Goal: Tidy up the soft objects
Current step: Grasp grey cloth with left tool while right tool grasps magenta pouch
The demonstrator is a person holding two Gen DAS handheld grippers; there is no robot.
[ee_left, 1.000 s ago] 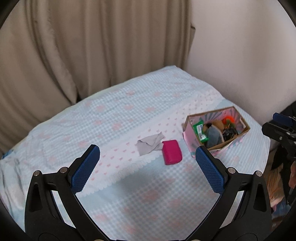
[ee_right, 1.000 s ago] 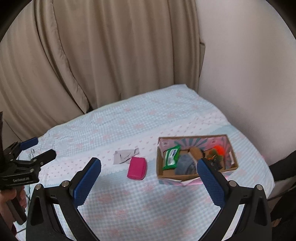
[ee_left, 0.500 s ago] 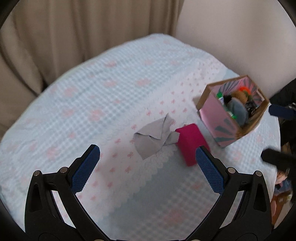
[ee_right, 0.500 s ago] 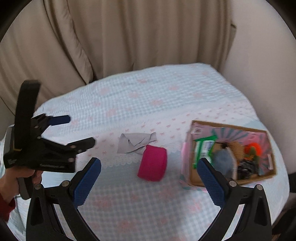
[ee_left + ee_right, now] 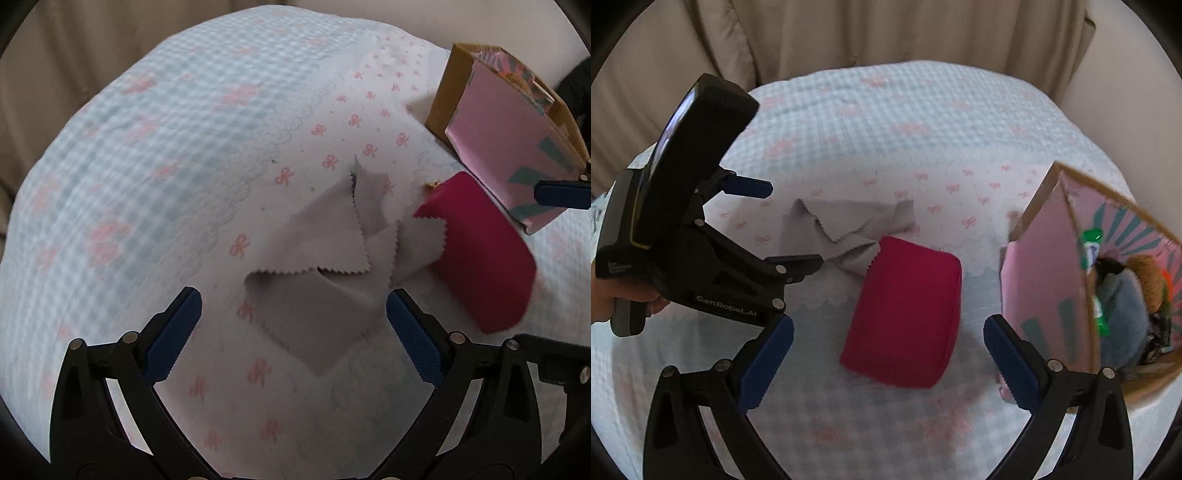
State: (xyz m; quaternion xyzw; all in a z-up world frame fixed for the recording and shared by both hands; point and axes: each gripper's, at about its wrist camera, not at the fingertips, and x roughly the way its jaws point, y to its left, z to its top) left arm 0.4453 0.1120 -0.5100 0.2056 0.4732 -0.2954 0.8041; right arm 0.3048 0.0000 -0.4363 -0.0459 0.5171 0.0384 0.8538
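A crumpled grey cloth [image 5: 325, 258] with zigzag edges lies on the bed, one corner resting against a magenta soft pouch [image 5: 484, 254]. My left gripper [image 5: 293, 332] is open and hovers just above the cloth's near edge. In the right wrist view the pouch [image 5: 905, 314] lies between the open fingers of my right gripper [image 5: 886, 358], a little ahead of them; the grey cloth [image 5: 849, 232] lies behind it, and the left gripper [image 5: 790, 229] shows open at the left. Both grippers are empty.
A pink and brown cardboard box [image 5: 1056, 280] stands right of the pouch, holding a green packet, a blue-grey soft item and a brown plush; it also shows in the left wrist view [image 5: 506, 147]. The bedspread [image 5: 166, 147] is checked blue with pink bows. Beige curtains [image 5: 886, 33] hang behind.
Both grippers have moved down and closer to the bed: the left toward the grey cloth, the right toward the magenta pouch. The objects have not moved.
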